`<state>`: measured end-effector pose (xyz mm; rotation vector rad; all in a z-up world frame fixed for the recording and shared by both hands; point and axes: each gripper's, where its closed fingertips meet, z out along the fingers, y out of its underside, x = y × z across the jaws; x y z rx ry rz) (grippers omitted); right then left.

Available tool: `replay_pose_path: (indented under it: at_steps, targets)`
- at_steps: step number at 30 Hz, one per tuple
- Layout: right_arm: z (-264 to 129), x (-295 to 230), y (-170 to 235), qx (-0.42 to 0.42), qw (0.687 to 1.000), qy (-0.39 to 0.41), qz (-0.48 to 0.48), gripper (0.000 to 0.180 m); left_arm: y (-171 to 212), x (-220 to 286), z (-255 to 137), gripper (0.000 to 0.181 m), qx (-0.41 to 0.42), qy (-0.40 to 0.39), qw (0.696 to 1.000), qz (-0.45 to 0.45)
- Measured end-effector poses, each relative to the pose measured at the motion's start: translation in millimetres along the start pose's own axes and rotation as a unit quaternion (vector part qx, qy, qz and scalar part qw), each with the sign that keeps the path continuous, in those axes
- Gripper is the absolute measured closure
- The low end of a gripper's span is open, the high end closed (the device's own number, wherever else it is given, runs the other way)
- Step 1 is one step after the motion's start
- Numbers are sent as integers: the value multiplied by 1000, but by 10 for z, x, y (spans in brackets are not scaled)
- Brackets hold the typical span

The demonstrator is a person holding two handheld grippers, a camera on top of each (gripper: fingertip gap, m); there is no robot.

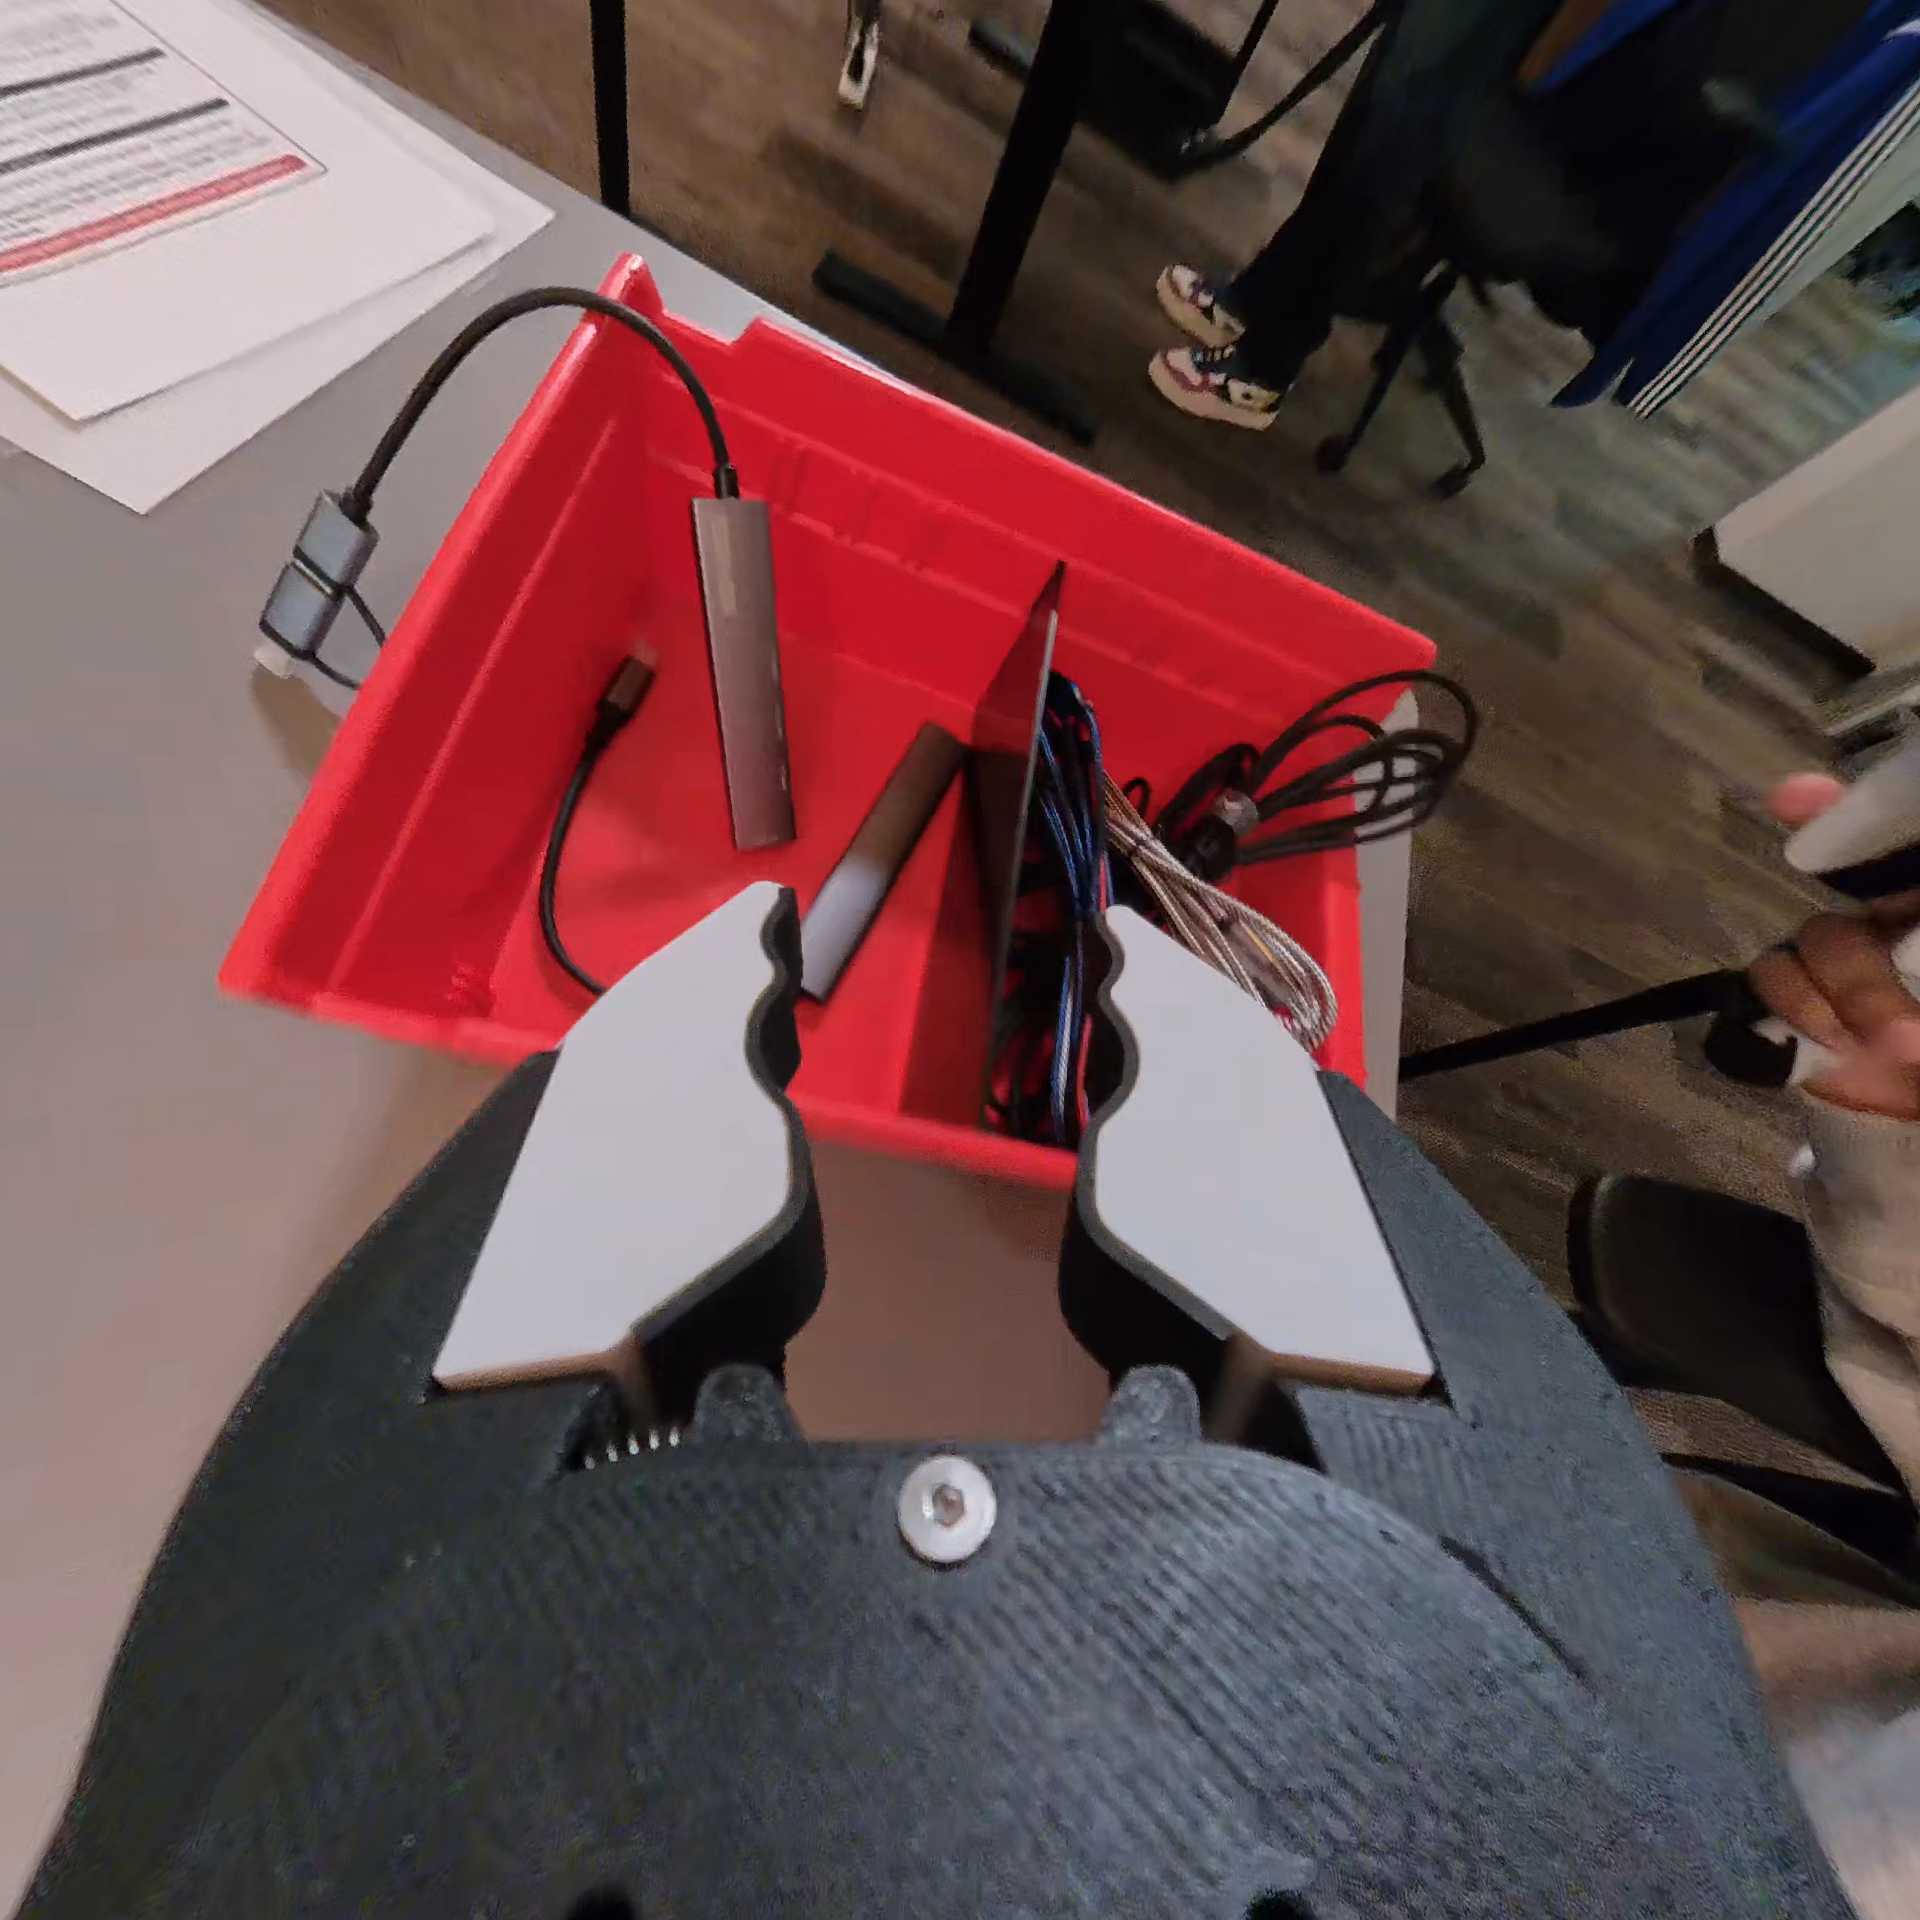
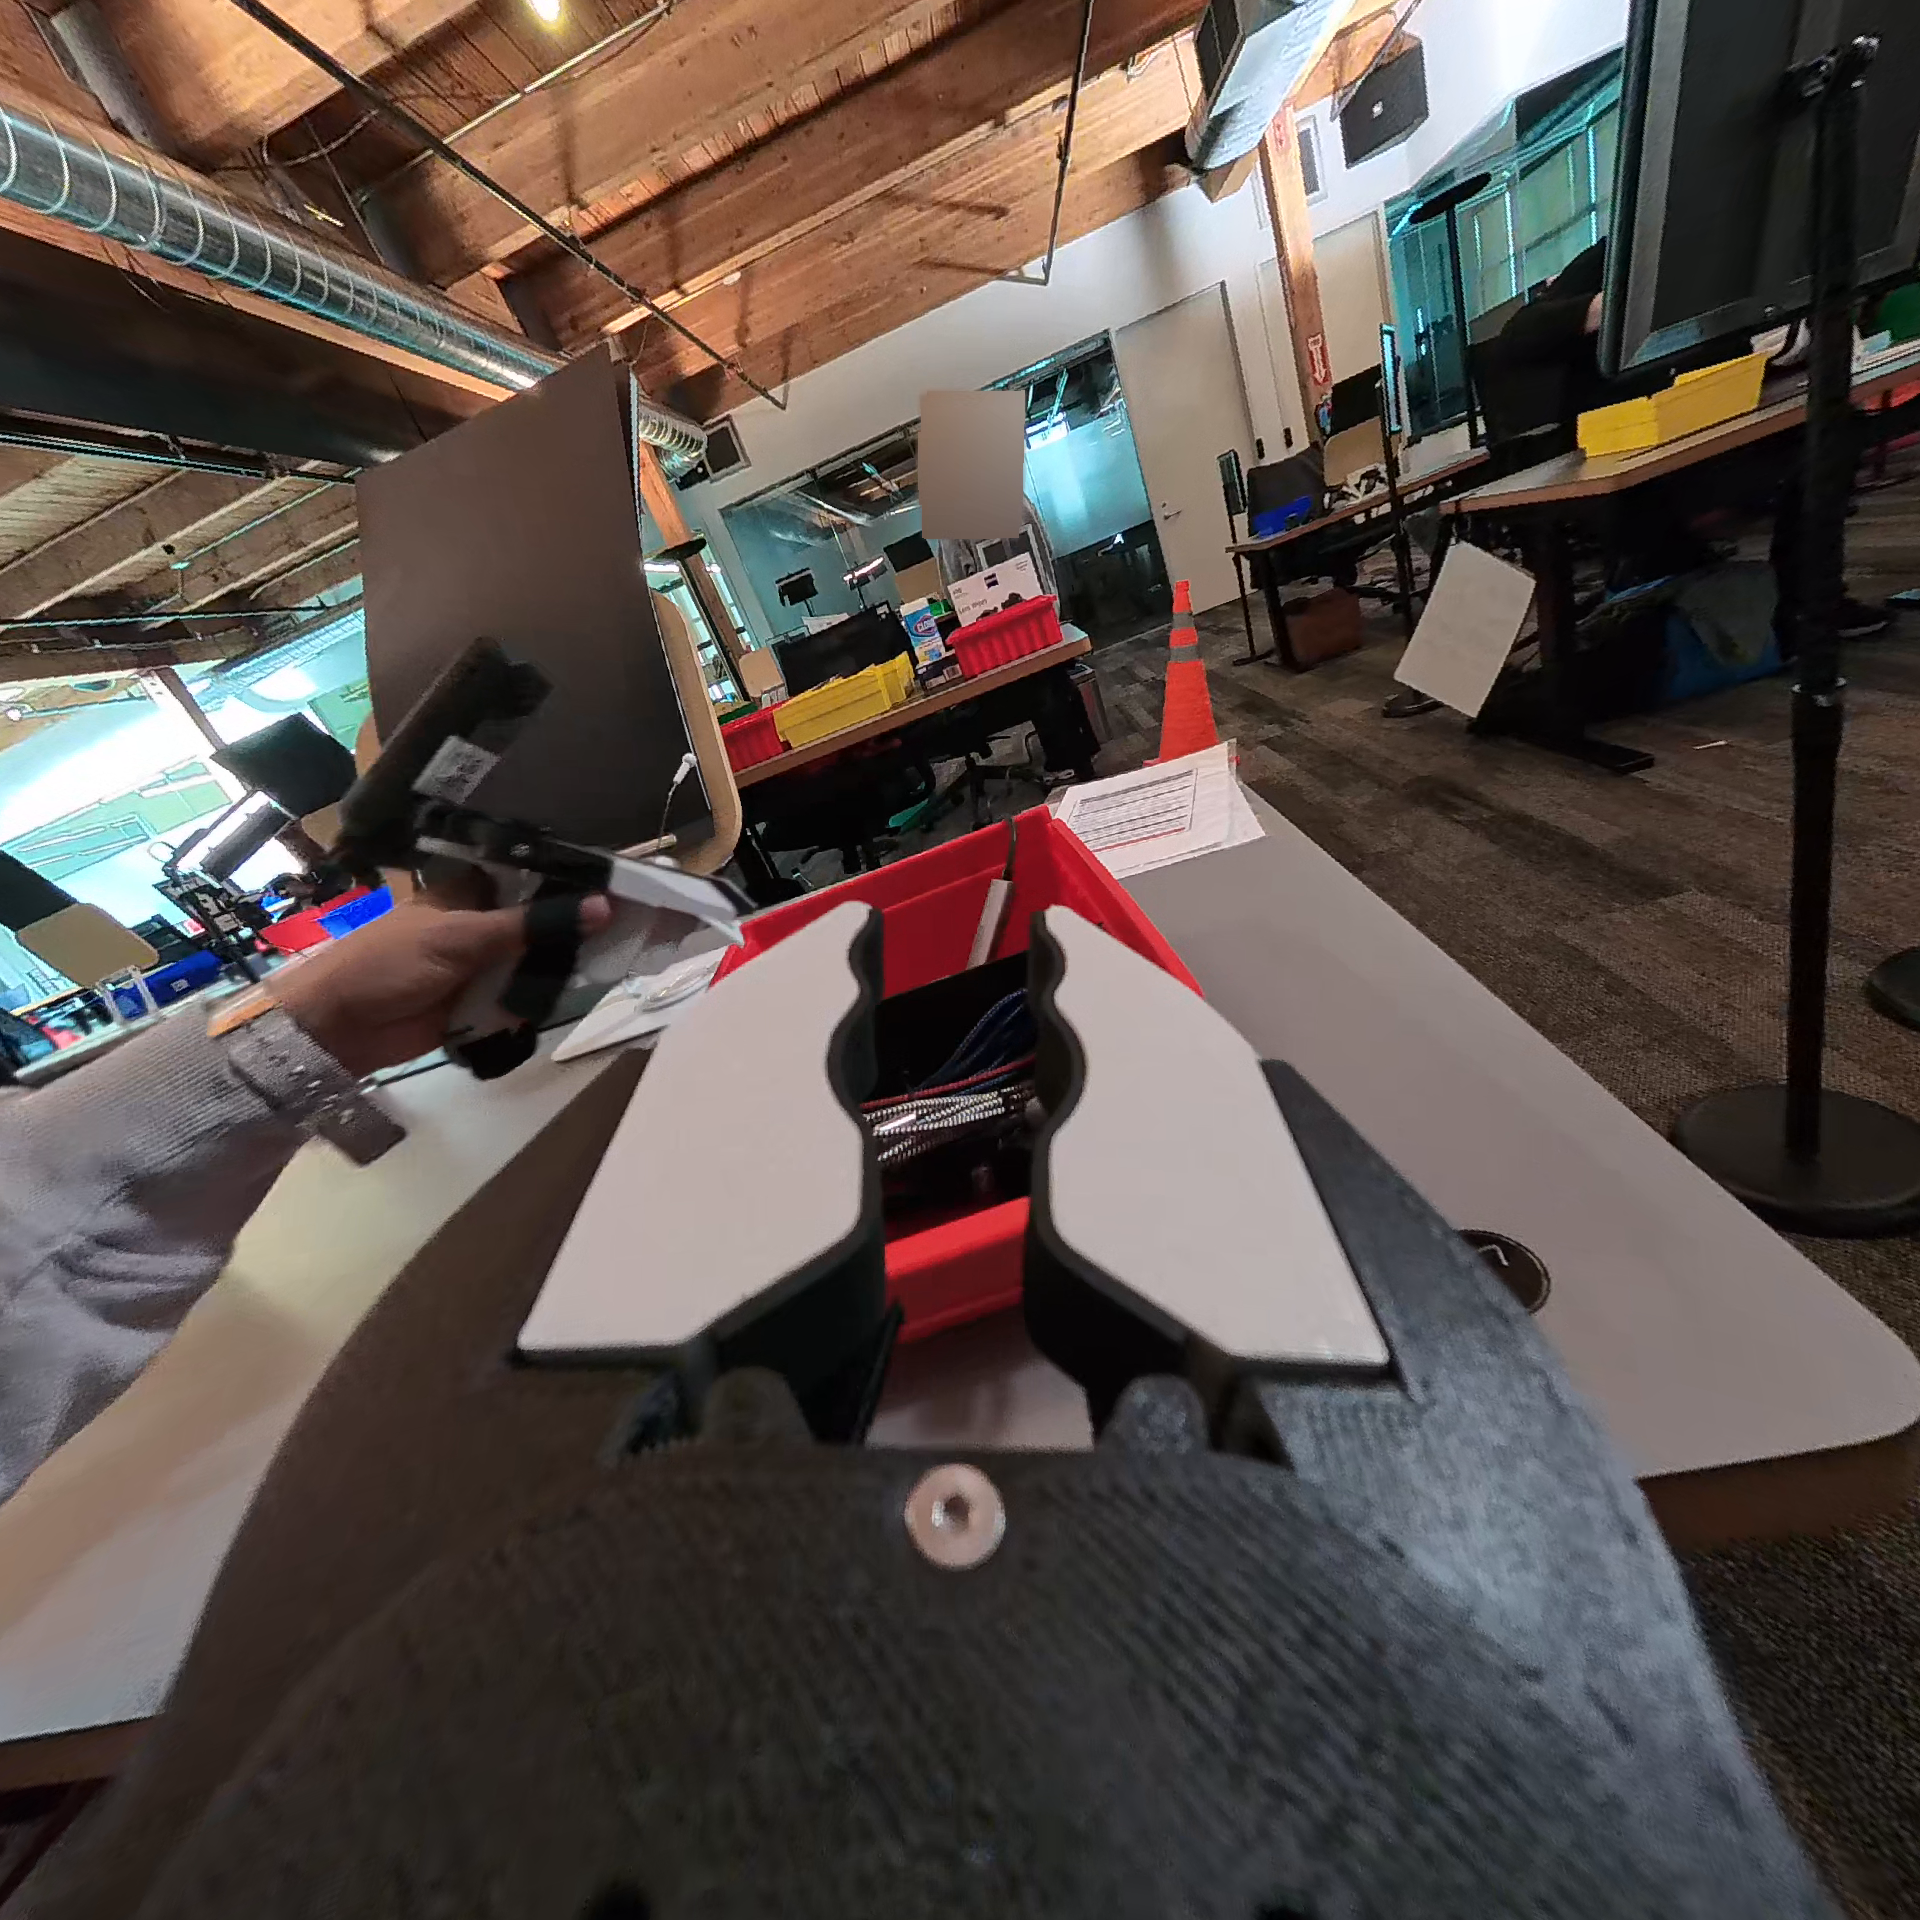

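A red bin [image 1: 499,727] with a dark divider [image 1: 1013,748] stands at the corner of a grey table [image 1: 135,1039]. Its left compartment holds a grey USB hub [image 1: 743,675], a second flat stick [image 1: 883,862] and a short black cable [image 1: 603,748]. The hub's cord runs over the rim to a grey plug [image 1: 317,577] on the table. The right compartment holds bundled cables [image 1: 1216,904]. My left gripper [image 1: 945,925] is open and empty over the bin's near rim. My right gripper [image 2: 958,920] is open and empty, close to the bin [image 2: 1101,883] and pointing at the cables [image 2: 956,1112].
Printed sheets [image 1: 208,208] lie on the table beyond the bin. A hand holds the left gripper [image 2: 665,894] to the left of the bin. A black stand [image 2: 1808,727] rises off the table's right side. A person's shoes [image 1: 1216,353] are on the floor. The tips of one gripper are about 30 cm away from the tips of the other.
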<state>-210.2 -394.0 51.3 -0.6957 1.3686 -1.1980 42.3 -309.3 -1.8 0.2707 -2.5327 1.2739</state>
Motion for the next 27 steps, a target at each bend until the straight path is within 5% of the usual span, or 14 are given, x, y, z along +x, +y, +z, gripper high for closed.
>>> replay_pose_path:
  at_steps: [6, 11, 15, 20, 27]
  targets:
    - [32, -58, 72, -9, 1000, -5, -12, 153, 822, 29, -628, 127, 49, -40, 998, -11]
    - [122, -210, 212, -20, 998, -18, -58, 154, 1752, -312, -1134, 127, 24, -133, 990, -41]
    - [275, -477, 353, -26, 993, -41, -112, 155, 2134, -574, -1487, 127, 17, -194, 979, -60]
    - [476, -1298, 640, -27, 975, -129, -177, 155, 2318, -774, -1692, 128, -12, -264, 964, -24]
    - [475, -2938, 1655, -127, 908, -361, -170, 152, 2474, -814, -1717, 132, -75, -306, 948, 37]
